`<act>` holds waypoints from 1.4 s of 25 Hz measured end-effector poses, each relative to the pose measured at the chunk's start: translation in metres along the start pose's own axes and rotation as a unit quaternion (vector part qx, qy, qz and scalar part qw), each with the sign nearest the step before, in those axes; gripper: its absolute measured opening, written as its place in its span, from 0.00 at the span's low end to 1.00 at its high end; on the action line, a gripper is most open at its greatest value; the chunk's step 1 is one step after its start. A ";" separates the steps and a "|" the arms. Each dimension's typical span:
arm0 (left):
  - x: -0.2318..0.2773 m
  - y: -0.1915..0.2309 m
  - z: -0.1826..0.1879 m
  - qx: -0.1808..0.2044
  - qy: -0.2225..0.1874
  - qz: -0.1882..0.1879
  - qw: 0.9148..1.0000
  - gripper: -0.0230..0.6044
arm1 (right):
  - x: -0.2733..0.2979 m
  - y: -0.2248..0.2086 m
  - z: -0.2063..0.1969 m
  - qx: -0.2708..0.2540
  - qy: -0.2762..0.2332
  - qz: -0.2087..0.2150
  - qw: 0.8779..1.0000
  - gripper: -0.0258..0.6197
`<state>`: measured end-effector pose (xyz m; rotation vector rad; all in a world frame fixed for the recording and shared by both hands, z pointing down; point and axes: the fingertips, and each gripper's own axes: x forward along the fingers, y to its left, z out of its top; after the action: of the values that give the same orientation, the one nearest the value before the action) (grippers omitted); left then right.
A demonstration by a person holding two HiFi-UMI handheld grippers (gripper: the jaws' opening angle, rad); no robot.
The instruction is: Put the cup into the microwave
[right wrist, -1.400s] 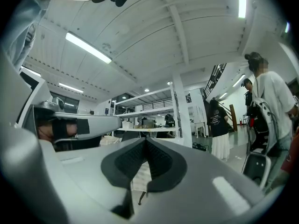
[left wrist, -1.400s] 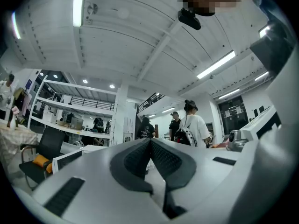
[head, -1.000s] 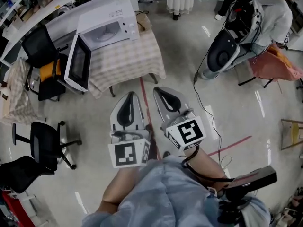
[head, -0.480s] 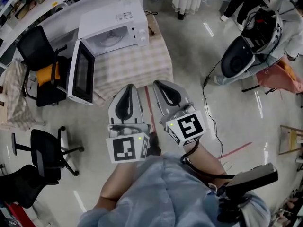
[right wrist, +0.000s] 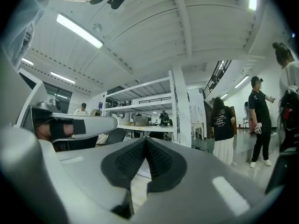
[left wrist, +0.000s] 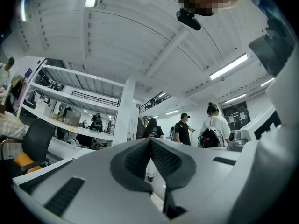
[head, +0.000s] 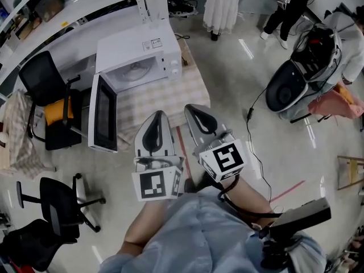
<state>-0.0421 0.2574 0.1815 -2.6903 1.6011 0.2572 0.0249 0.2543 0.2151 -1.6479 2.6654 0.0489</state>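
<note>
Left gripper (head: 157, 118) and right gripper (head: 194, 111) held side by side, jaws of both closed together and empty. White microwave (head: 139, 58) on the checked-cloth worktop (head: 170, 92) just ahead, door (head: 103, 121) swung open; cup not discernible in any view

Head view looks steeply down; 2 gripper views face level, sharing the far shelving (left wrist: 80, 128)

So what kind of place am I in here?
Likely a lab or workshop: the microwave sits on a small table on open floor, with office chairs and a long white bench nearby.
</note>
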 end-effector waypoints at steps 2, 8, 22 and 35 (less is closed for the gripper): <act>0.010 0.001 -0.003 -0.001 0.002 -0.004 1.000 0.05 | 0.007 -0.008 -0.001 -0.001 -0.001 -0.005 1.000 0.04; 0.039 0.001 -0.020 0.002 0.013 -0.010 1.000 0.05 | 0.024 -0.034 -0.009 0.002 -0.005 -0.018 1.000 0.04; 0.176 0.012 -0.054 0.017 0.041 -0.007 0.999 0.05 | 0.112 -0.136 -0.022 0.026 -0.004 -0.010 1.000 0.04; 0.269 0.025 -0.045 0.037 0.032 0.024 0.999 0.05 | 0.183 -0.205 -0.012 0.035 -0.019 0.023 0.999 0.04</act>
<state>0.0681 0.0072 0.1899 -2.6333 1.6578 0.1116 0.1260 -0.0013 0.2185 -1.5508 2.6452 -0.0131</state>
